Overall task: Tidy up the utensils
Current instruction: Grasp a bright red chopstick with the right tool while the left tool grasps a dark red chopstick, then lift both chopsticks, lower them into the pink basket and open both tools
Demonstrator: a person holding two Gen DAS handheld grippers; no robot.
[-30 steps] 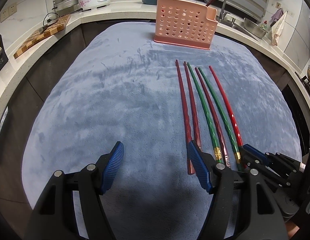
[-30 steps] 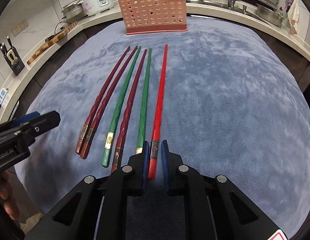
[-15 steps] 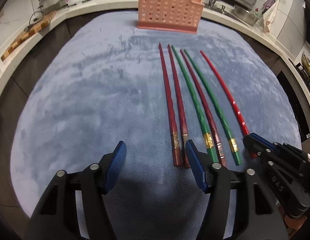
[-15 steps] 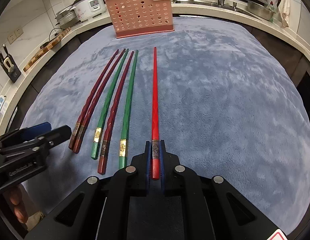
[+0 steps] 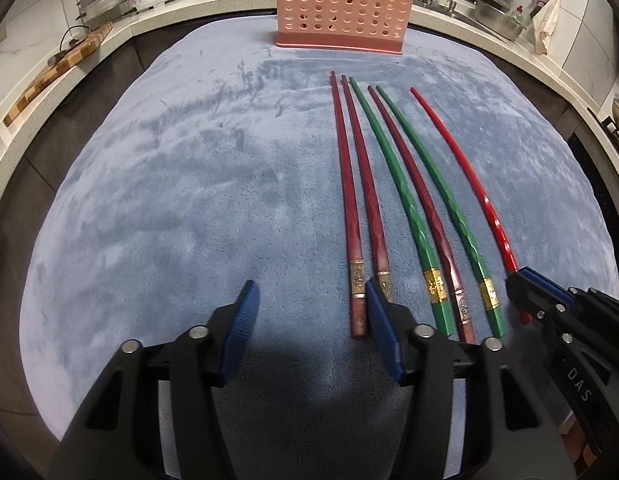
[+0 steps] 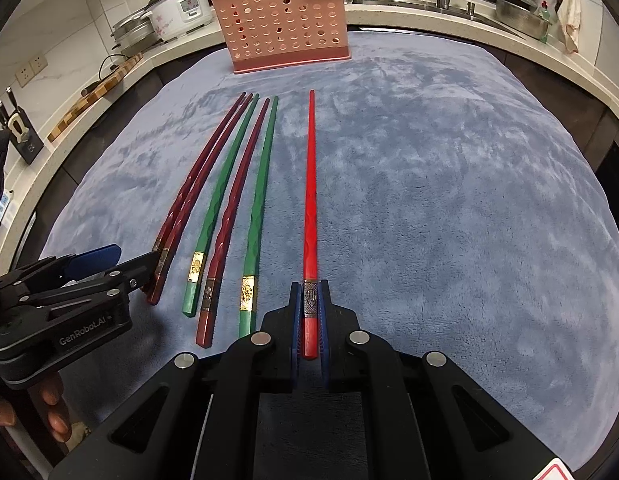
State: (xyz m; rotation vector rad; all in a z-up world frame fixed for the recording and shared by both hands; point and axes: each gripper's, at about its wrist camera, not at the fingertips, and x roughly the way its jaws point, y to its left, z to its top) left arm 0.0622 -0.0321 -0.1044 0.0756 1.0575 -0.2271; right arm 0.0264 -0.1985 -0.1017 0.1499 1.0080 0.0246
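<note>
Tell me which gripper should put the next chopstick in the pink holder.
Right. The right gripper is shut on the red chopstick, which points toward the holder. The left gripper is open and holds nothing.

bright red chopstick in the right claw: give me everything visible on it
The bright red chopstick is a long, glossy, plastic-looking stick, thick and faceted at the butt, tapering to a thin tip aimed at the pink holder. A grey patterned metal-looking band rings it near the butt. The right claw is shut on it at that band, blue pads on both sides. It sits apart from the five other chopsticks, to their right, over the blue-grey cloth; lifted or resting, I can't tell.
</note>
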